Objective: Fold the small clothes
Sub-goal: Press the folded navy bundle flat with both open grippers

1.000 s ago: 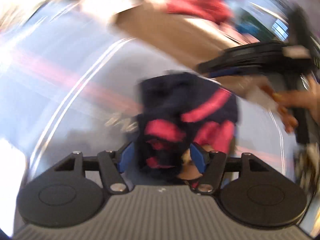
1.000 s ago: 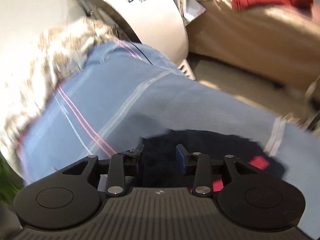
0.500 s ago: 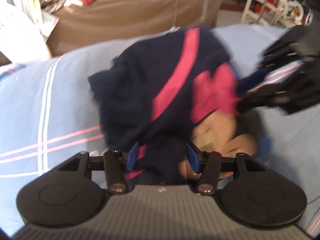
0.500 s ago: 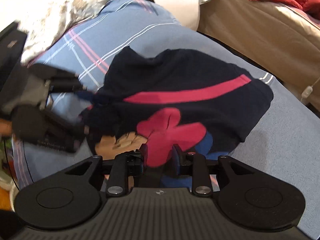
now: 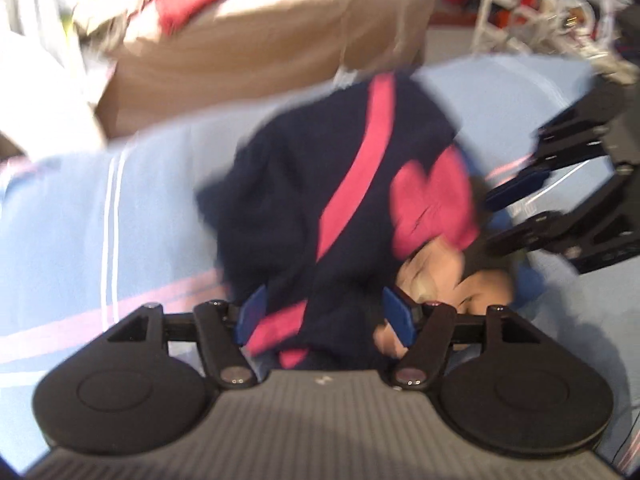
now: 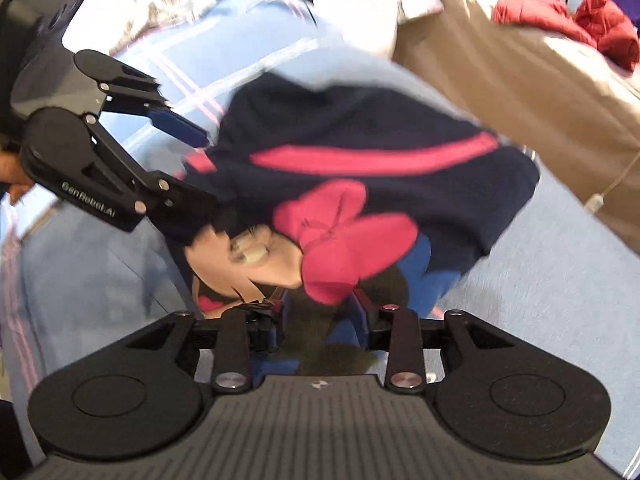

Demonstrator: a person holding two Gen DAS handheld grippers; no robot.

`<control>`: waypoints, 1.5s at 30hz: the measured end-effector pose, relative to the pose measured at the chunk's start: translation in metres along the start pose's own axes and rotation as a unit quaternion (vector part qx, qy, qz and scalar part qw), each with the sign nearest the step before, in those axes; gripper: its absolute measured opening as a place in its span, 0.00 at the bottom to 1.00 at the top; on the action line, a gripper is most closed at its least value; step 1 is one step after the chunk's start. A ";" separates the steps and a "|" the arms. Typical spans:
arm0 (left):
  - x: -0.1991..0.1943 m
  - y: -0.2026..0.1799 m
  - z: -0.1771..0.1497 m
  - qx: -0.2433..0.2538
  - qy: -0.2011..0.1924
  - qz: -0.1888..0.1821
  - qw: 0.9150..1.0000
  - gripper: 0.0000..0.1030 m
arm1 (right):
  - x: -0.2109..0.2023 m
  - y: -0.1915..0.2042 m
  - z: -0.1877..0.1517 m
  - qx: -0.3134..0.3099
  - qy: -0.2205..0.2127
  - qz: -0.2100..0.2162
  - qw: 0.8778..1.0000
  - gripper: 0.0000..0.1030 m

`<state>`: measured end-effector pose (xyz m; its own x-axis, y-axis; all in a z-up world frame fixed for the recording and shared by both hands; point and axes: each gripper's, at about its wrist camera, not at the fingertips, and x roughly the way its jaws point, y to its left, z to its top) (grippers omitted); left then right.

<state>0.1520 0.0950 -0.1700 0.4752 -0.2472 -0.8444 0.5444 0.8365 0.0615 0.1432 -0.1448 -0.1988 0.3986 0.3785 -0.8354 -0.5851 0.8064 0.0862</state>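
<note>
- A light blue bedsheet [image 5: 100, 216] with white and pink stripes covers the bed; a tan sofa [image 6: 520, 76] with red clothes [image 6: 568, 20] stands behind it
- A small navy garment [image 5: 320, 184] with a pink stripe and a pink bow print lies crumpled on the sheet, between both tools
- The left gripper [image 5: 326, 314] has jaws opening, cloth bunched between the blue pads
- The right gripper [image 6: 320, 320] is opening too, the garment's near edge between its fingers

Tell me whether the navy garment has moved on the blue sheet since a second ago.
Yes. The navy garment, bunched at the right claw then, now lies spread out across the blue sheet toward the tan bed.
</note>
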 end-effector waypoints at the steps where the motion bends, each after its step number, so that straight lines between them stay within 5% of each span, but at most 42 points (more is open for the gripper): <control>1: -0.005 -0.003 0.006 0.013 -0.011 0.000 1.000 0.64 | -0.004 -0.002 0.001 -0.003 -0.007 -0.003 1.000 0.61; 4: 0.005 -0.005 0.029 0.042 -0.025 -0.003 0.999 0.67 | 0.000 -0.008 0.013 -0.014 -0.011 -0.010 1.000 0.70; 7: 0.042 0.003 0.045 0.049 0.008 -0.007 0.999 0.67 | 0.014 -0.011 0.021 -0.030 -0.001 -0.011 0.999 0.70; 9: 0.062 0.016 0.050 0.032 0.031 -0.004 0.999 0.67 | 0.027 -0.018 0.021 -0.026 0.022 -0.018 0.999 0.87; 12: 0.086 0.038 0.051 -0.018 0.059 -0.020 0.998 0.73 | 0.040 -0.030 0.021 -0.006 0.039 -0.013 0.999 0.92; 15: 0.091 0.040 0.052 -0.011 0.059 -0.018 0.998 0.78 | 0.045 -0.026 0.025 -0.013 0.047 -0.011 0.999 1.00; 23: 0.042 0.011 0.046 0.004 0.033 0.025 0.999 0.93 | -0.005 -0.026 0.014 0.053 -0.004 -0.008 0.999 1.00; 45: -0.025 -0.021 -0.009 -0.147 0.050 0.038 0.987 0.98 | -0.034 -0.022 -0.029 0.167 0.011 0.003 0.986 1.00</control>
<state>0.1226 0.0883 -0.1545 0.4277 -0.1412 -0.8928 0.2790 0.9601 -0.0182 0.1222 -0.1886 -0.1875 0.3786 0.3775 -0.8451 -0.3202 0.9101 0.2631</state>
